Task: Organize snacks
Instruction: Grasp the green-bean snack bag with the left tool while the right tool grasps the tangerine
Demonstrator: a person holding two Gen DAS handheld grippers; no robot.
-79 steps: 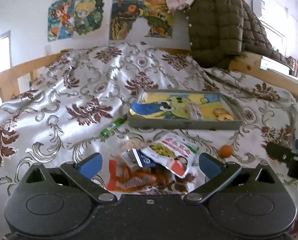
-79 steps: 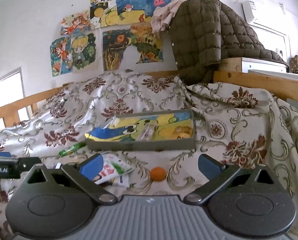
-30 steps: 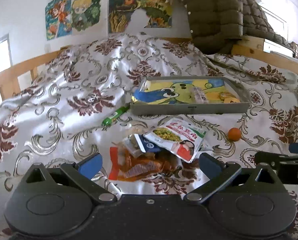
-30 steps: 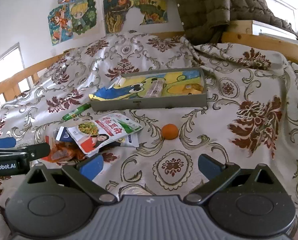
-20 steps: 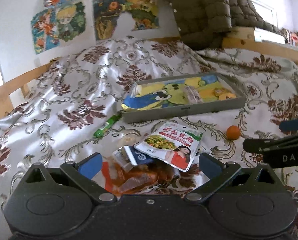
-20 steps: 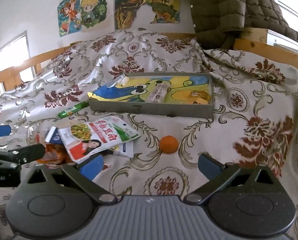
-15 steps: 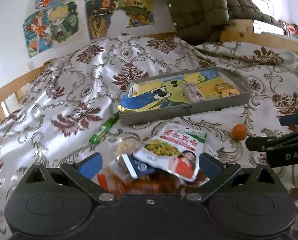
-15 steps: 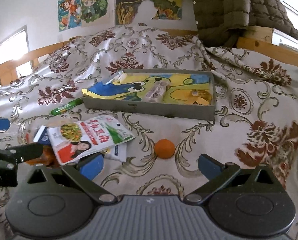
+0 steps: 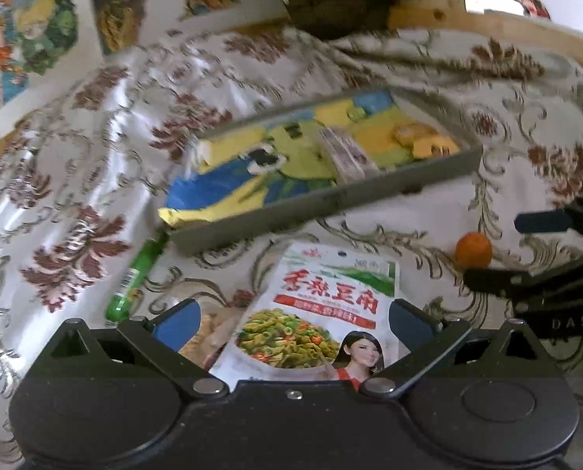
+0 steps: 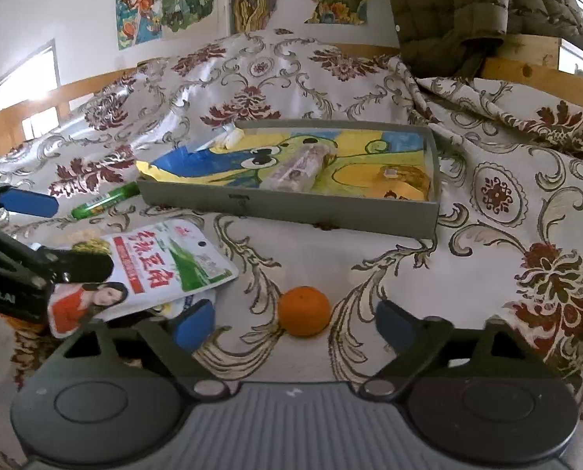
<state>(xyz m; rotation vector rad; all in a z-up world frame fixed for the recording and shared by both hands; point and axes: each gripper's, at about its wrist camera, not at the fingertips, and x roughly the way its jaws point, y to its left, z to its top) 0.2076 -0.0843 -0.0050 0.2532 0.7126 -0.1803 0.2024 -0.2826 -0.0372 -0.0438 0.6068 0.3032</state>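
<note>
We found the left gripper point(image 9: 291, 323) low over the patterned bedspread point(image 9: 76, 180), its jaws spread wide to either side of the white snack pouch point(image 9: 330, 305) (the one printed with a dish of greens and a woman), the pads not pressing on it. A paler packet point(image 9: 213, 333) lay just beside the pouch under the left finger. The right gripper point(image 10: 295, 323) had its jaws wide too, though they had just been closing a little; the small orange point(image 10: 304, 310) sat between its fingertips, untouched by either pad. Beyond both lay the grey tray point(image 10: 291, 207), lined with a cartoon picture and holding a wrapped bar point(image 10: 299, 168) and some yellow wrapped sweets point(image 10: 405, 182). A green tube point(image 10: 105, 200) rested on the cloth near the tray's left corner.
</note>
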